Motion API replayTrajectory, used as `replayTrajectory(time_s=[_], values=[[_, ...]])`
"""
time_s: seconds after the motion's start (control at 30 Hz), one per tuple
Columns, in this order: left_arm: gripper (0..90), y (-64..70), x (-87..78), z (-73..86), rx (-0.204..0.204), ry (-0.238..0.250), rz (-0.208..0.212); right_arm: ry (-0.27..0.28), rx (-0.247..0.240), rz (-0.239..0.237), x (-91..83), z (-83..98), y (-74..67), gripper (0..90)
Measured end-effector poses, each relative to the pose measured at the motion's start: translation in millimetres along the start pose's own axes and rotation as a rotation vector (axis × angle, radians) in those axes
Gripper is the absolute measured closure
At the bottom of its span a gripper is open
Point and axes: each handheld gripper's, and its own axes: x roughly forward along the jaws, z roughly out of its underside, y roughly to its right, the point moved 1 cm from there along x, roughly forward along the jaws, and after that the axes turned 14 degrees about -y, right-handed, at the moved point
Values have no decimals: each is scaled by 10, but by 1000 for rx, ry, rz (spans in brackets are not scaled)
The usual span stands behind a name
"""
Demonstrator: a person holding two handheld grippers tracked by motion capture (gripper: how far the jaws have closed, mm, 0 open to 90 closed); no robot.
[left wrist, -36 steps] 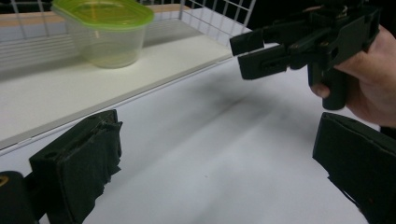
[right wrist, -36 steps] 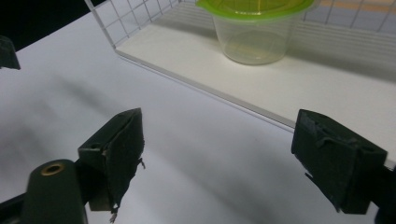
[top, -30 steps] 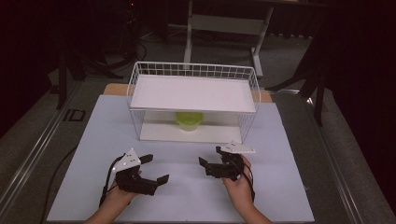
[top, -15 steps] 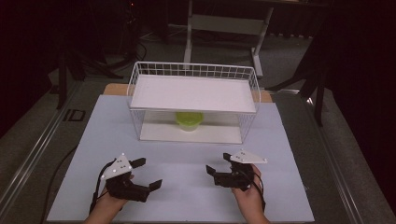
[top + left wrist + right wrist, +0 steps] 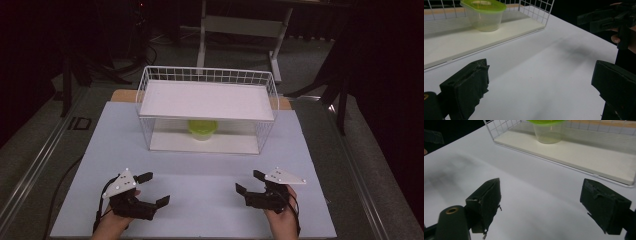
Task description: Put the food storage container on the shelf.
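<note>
Left gripper (image 5: 153,190): you hold it low over the bench (image 5: 215,165) at the near left, jaws spread wide, nothing between them.
Right gripper (image 5: 250,183): near right, well apart from the left, jaws spread wide, nothing gripped.
Wire basket (image 5: 207,107): stands at the far middle of the bench.
Green-lidded container (image 5: 202,129): upright on the basket's lower shelf, under its white upper shelf.

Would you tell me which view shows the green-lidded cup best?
The left gripper view: the cup appears near whole, with its green lid and clear wall, on the rack's lower shelf. The right gripper view crops its lid; the high view hides most of it under the upper shelf.
</note>
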Motion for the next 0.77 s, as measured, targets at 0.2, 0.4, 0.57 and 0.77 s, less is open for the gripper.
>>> replayTrajectory(time_s=[0.2, 0.4, 0.57, 0.77], values=[[21, -30, -23, 3, 5, 19, -10, 6, -3, 7, 6, 37, 55, 168], [21, -68, -1, 53, 16, 27, -69, -17, -29, 3, 117, 79, 71, 168], [21, -83, 20, 96, 6, 25, -81, -27, -40, 7, 170, 94, 95, 168], [21, -76, 45, 98, 2, 16, -58, -49, -30, -3, 226, 117, 98, 169]])
